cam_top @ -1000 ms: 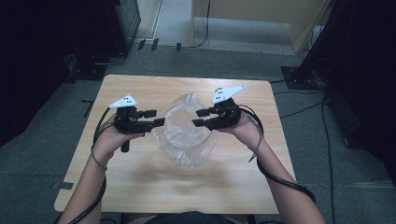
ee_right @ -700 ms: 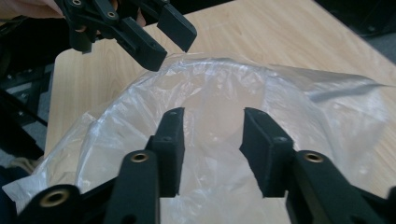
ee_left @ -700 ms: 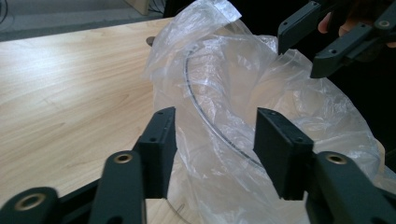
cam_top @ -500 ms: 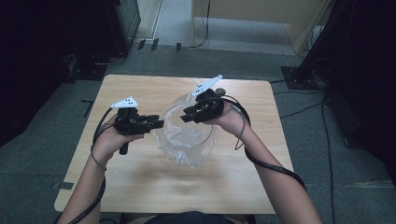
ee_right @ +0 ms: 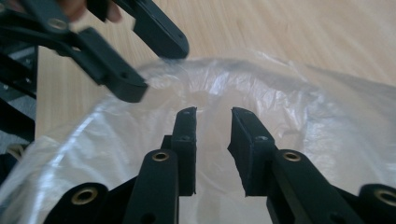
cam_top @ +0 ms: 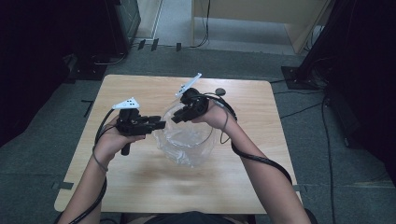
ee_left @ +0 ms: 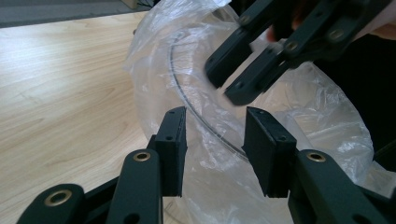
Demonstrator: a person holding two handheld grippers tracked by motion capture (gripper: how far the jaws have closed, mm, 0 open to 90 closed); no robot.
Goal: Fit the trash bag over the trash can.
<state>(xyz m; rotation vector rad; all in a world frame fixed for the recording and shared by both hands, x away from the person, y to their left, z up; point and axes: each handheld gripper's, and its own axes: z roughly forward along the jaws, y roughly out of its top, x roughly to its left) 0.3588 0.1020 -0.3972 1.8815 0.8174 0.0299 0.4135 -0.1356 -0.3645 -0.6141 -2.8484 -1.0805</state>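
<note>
A clear, crinkled plastic bag [cam_top: 184, 142] (no writing legible) lies on the table [cam_top: 140, 182]; left gripper [ee_left: 215, 135] and right gripper [ee_right: 214, 133] both gape apart, gripping nothing.

Both matte black two-jaw grippers, the left gripper [cam_top: 161, 124] mid-frame and the right gripper [cam_top: 173, 118] just above centre, carry grey three-cornered plates, flat rectangular pads and brass-ringed pivots. Black cables trail along bare forearms; a thin band circles each wrist.
</note>
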